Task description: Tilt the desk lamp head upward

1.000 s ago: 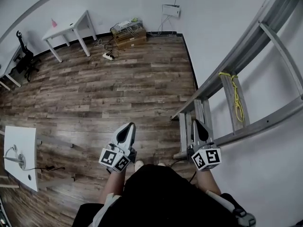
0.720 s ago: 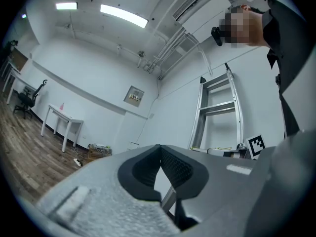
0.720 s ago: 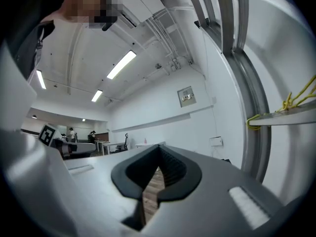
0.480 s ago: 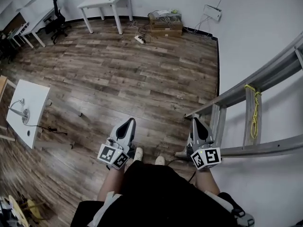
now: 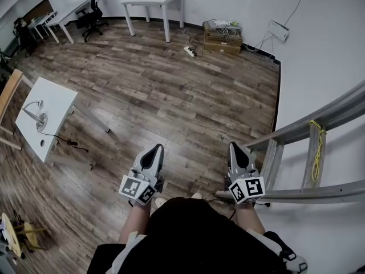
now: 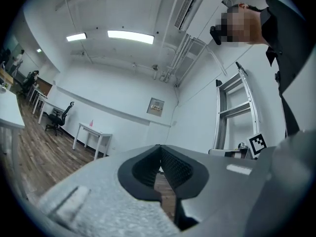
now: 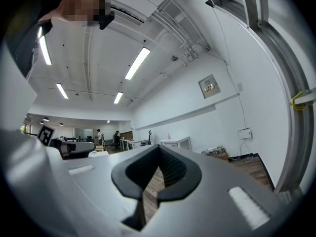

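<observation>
A small desk lamp with a thin curved arm stands on a little white table at the left of the head view, far from both grippers. Its cable hangs off the table to the floor. My left gripper is held low in front of the person's body, shut, with nothing in it. My right gripper is level with it, also shut and empty. The left gripper view shows the ribbed pads pressed together; the right gripper view shows the same. The lamp is in neither gripper view.
A metal ladder leans on the white wall close to my right. At the far wall stand a white desk, a cardboard box, a power strip and an office chair. Wood floor spans between.
The head view has swung left: the lamp table has moved up and right from the left edge, and the ladder has slid toward the right edge. Both grippers stay shut before the body.
</observation>
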